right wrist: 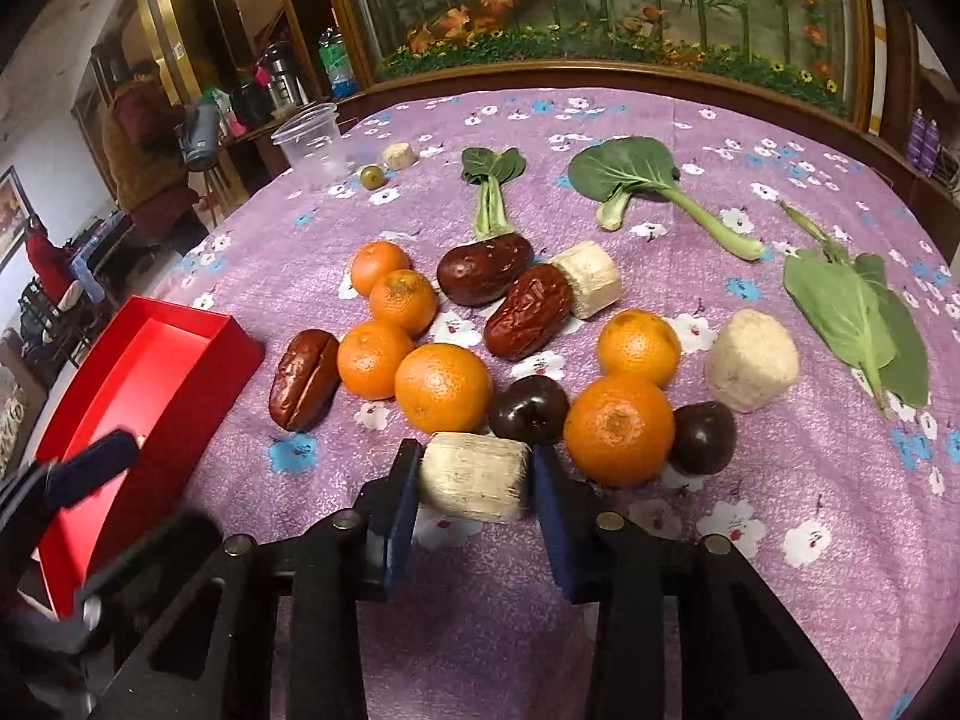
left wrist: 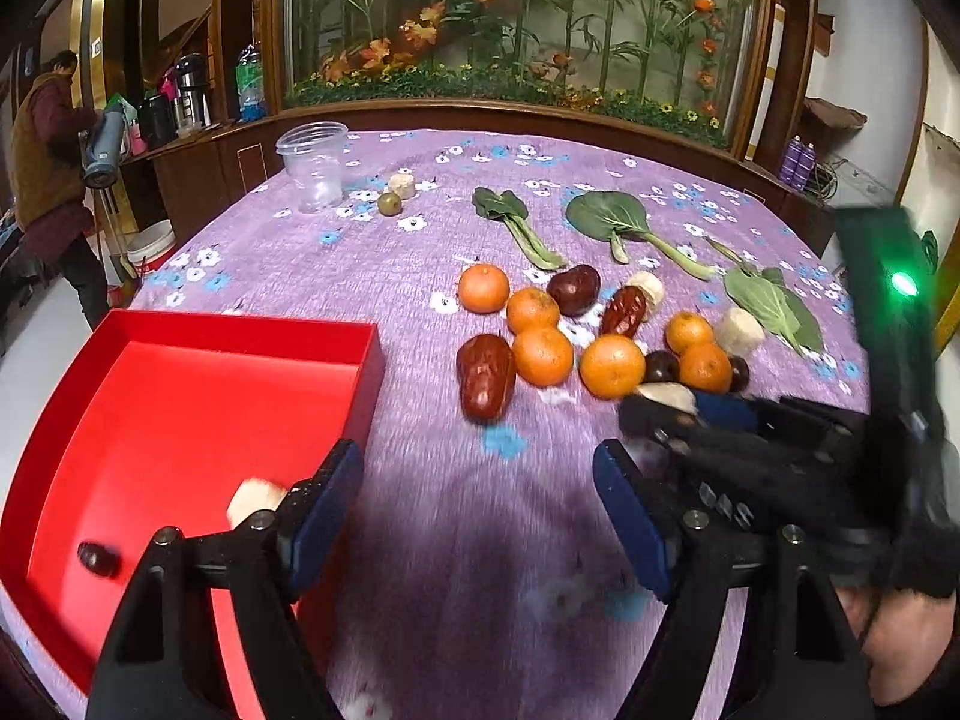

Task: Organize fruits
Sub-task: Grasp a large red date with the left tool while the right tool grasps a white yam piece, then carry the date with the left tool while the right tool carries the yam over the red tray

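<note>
My right gripper (right wrist: 474, 459) is shut on a pale cylindrical fruit chunk (right wrist: 480, 483), with a blue pad pressed on each end of it, just in front of the fruit pile. The pile holds several oranges (right wrist: 443, 387), wrinkled red dates (right wrist: 528, 312) and dark plums (right wrist: 529, 409). In the left wrist view the right gripper (left wrist: 660, 411) reaches in from the right with the chunk (left wrist: 666, 393). My left gripper (left wrist: 477, 468) stands open and empty over the cloth beside the red box (left wrist: 180, 360). A pale chunk (left wrist: 252, 501) and a dark fruit (left wrist: 96, 558) lie in the box.
Bok choy leaves (right wrist: 624, 171) lie behind and right of the pile. A clear plastic cup (right wrist: 312, 144), a small green fruit (right wrist: 372, 175) and another pale chunk (right wrist: 399, 155) sit at the far left. A person (left wrist: 48, 168) stands beyond the table's left edge.
</note>
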A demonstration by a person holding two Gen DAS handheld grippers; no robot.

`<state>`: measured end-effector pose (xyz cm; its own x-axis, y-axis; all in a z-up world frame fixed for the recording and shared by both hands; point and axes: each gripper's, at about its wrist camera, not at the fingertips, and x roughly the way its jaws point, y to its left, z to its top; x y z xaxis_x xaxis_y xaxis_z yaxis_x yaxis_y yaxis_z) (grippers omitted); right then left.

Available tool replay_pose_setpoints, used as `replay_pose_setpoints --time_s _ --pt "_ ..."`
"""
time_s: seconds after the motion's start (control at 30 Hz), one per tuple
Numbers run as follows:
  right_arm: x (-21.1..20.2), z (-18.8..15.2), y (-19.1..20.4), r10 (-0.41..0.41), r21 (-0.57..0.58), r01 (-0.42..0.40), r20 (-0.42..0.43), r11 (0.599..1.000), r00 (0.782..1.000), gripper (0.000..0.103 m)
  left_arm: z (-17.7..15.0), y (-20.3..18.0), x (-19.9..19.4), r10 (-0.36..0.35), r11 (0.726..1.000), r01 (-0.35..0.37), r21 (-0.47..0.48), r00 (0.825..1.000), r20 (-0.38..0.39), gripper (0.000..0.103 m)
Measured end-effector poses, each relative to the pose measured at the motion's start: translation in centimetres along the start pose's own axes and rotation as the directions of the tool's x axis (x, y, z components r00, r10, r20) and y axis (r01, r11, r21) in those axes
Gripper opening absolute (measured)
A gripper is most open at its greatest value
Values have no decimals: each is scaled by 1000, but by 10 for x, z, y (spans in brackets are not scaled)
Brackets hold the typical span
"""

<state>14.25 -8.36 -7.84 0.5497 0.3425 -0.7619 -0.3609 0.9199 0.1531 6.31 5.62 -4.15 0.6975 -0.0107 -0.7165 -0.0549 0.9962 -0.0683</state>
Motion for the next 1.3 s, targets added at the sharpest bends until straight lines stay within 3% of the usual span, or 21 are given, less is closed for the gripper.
replay_pose_setpoints --time_s 0.2,0.3,0.4,0.53,0.6,0.87,1.3 --pt "-10 -5 -19 -16 18 16 14 1000 1000 37 21 -13 27 11 1000 -10 24 1000 -19 71" --pt "-14 -8 -26 -4 37 3 23 999 1000 37 25 -13 46 32 999 -31 16 998 -58 54" --pt "-16 -9 -30 11 47 -12 29 999 1000 37 25 -6 63 54 998 -55 -3 994 -98 46" --pt "-16 -9 -32 25 54 -27 36 998 999 37 27 -4 69 83 997 -83 5 993 -85 40" --pt "-16 -9 -31 26 51 -28 38 998 999 37 28 -3 69 95 995 -94 11 993 -72 30" --pt "-21 -12 -32 15 40 -17 34 999 999 37 20 -12 53 24 999 -23 22 997 -71 29" --pt "-68 -39 -41 -47 50 43 75 998 996 36 -17 -48 3 -103 989 108 99 993 -51 29"
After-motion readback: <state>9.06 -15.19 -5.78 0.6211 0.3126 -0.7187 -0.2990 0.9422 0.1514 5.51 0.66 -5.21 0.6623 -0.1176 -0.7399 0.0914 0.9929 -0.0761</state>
